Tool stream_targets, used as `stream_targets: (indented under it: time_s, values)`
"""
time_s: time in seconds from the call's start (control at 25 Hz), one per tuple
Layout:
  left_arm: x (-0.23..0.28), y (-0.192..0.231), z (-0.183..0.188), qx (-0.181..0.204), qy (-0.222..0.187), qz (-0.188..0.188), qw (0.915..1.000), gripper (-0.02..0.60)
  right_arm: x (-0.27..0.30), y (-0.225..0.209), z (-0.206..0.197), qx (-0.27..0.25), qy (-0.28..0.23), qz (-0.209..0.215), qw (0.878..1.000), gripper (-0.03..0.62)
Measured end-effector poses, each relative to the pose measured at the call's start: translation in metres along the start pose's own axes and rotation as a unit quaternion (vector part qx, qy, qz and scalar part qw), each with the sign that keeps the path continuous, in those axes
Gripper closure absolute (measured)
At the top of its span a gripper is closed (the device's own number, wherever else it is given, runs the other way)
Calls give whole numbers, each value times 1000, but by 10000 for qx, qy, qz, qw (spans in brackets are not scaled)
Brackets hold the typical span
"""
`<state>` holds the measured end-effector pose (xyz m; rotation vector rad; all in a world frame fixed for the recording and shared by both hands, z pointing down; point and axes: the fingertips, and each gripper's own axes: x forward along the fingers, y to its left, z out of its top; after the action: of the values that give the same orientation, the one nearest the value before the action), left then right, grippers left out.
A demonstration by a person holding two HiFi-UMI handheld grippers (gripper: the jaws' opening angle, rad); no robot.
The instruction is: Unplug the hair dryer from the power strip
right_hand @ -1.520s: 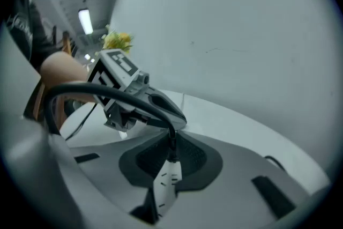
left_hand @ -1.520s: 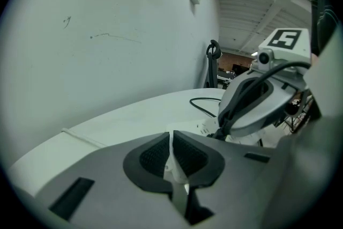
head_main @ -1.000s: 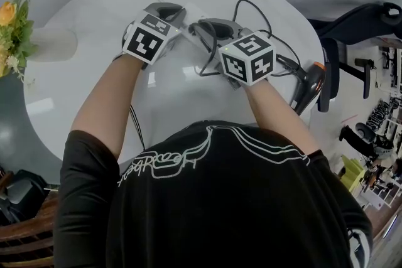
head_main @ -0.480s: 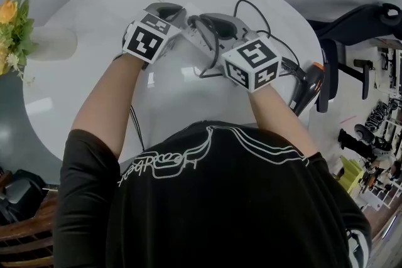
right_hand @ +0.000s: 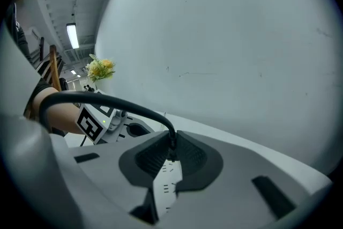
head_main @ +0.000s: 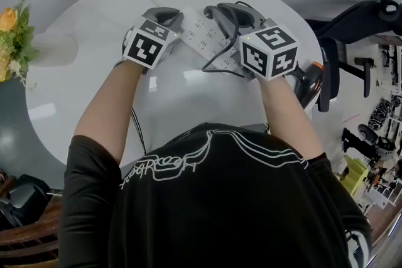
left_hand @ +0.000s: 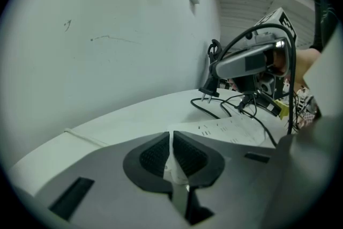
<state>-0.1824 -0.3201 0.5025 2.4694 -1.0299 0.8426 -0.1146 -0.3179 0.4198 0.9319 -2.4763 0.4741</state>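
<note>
Left tool (left_hand: pixel 171 142): jaws nearly together, clamped on a thin white edge at the left end of the power strip (head_main: pixel 204 31). The strip lies flat on the round white surface (head_main: pixel 94 16), sockets up.

Right tool (right_hand: pixel 172 143): jaws closed on the black plug (left_hand: pixel 210 85), over the strip's right half. The left gripper view shows the plug clear of the strip, raised above it, its two bare prongs pointing down. The black cord (right_hand: pixel 107 100) arches up out of the jaws and away; a slack loop lies on the surface on the near side of the strip.

Hair dryer (head_main: pixel 309 80): dark body with an orange spot, right of the strip at the surface's edge, partly behind the right forearm.

Flowers (head_main: pixel 11 34), yellow and green, in a white vase (head_main: pixel 56 46), well left of the strip.

Writing: each tool's cube carries black-and-white square markers. The socket markings on the strip are too small to read. The person's black shirt has a white line-script print that I cannot read.
</note>
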Motion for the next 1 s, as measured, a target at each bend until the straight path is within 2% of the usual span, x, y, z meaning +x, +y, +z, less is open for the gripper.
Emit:
stream_targets:
  time_s: [0.16, 0.32, 0.52, 0.72, 0.88, 1.0]
  values:
    - [-1, 3, 0, -104, -108, 77, 9999, 561, -5, -4, -2, 115, -79, -165, 9998, 568]
    - [-6, 8, 1, -719, -123, 95, 9973, 570, -17, -4, -1, 130, -168, -241, 9995, 566]
    - [-39, 12, 20, -1537, -597, 214, 9861, 574, -36, 1, 11, 24, -508, -246, 9984, 566]
    - [-74, -9, 34, -1749, -858, 347, 9802, 574, -59, 10, 24, -164, -712, 40, 9973, 566]
    - [-103, -38, 52, -1880, -1215, 503, 9733, 575, -85, 22, 33, -271, -911, 338, 9949, 566]
    - [-129, -66, 66, -1848, -1472, 647, 9695, 575, -109, 32, 39, -424, -1019, 560, 9923, 566]
